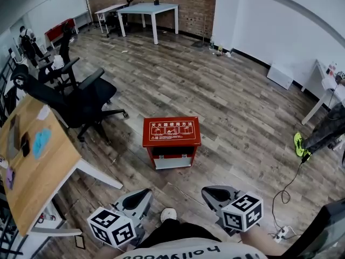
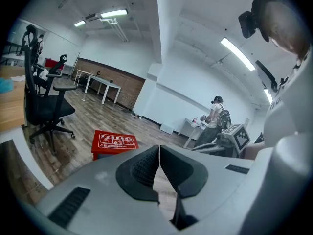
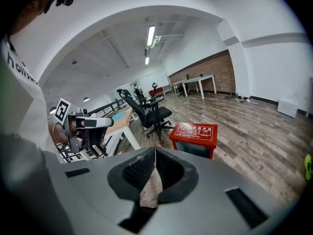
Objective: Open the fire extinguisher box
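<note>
A red fire extinguisher box (image 1: 171,136) with white print on its closed lid stands on the wooden floor, some way ahead of both grippers. It also shows in the left gripper view as the box (image 2: 113,142) and in the right gripper view as the box (image 3: 195,133). My left gripper (image 1: 146,192) is held low at the bottom left, its jaws shut with nothing between them (image 2: 159,150). My right gripper (image 1: 207,191) is at the bottom right, also shut and empty (image 3: 155,152). Neither touches the box.
A black office chair (image 1: 81,99) stands left of the box, beside a wooden desk (image 1: 32,169). White tables (image 1: 151,9) line the far brick wall. A cable and power strip (image 1: 280,233) lie on the floor at right. A person stands at the right edge (image 1: 323,134).
</note>
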`<state>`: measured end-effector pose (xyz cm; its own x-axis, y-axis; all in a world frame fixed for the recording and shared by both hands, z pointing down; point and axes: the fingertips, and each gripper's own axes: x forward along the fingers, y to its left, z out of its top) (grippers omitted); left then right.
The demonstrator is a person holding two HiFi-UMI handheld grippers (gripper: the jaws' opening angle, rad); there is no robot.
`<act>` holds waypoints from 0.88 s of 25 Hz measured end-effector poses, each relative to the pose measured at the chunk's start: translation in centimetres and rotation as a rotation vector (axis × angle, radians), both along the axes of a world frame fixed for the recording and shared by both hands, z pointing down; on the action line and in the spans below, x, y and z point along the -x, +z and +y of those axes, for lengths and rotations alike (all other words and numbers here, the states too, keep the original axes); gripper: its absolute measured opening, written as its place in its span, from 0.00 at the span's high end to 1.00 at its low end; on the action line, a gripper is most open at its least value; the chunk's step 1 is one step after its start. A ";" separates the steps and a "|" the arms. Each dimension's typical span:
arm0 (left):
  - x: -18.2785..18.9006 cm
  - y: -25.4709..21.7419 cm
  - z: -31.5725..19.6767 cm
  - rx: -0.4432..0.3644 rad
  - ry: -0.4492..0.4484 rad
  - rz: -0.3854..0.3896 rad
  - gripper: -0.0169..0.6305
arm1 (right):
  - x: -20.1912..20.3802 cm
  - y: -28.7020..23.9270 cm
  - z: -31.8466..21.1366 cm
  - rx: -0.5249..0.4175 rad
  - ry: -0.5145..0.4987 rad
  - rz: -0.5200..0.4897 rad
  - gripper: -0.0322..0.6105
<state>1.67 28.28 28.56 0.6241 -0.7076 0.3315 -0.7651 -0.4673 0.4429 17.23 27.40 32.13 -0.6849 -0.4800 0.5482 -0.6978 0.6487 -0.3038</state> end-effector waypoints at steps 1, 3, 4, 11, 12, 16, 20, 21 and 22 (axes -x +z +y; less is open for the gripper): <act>0.4 0.1 -0.5 0.006 -0.002 -0.004 0.95 | 0.2 0.1 -0.4 0.003 0.000 0.001 0.93; 1.2 0.3 -1.3 0.016 -0.006 -0.006 0.95 | 0.6 0.1 -1.2 0.008 0.002 0.004 0.93; 1.5 0.3 -1.7 0.020 -0.005 -0.007 0.95 | 0.7 0.2 -1.6 0.010 0.007 0.007 0.93; 3.3 0.8 -4.7 0.043 0.011 -0.003 0.95 | 1.3 1.2 -4.4 0.053 0.051 0.004 0.93; 3.3 0.8 -5.2 0.044 0.020 0.000 0.95 | 1.3 1.3 -4.6 0.055 0.057 0.010 0.93; 3.7 0.6 -7.3 0.027 0.064 -0.013 0.95 | 1.0 1.5 -6.0 0.054 0.106 0.020 0.93; 4.2 0.6 -9.6 0.017 0.092 -0.014 0.95 | 1.5 1.7 -7.4 0.052 0.137 0.016 0.93; 4.3 0.6 -10.0 0.017 0.098 -0.015 0.95 | 1.7 1.7 -7.6 0.052 0.141 0.015 0.93; 4.3 0.7 -10.4 0.017 0.105 -0.015 0.95 | 1.8 1.7 -7.9 0.052 0.146 0.014 0.93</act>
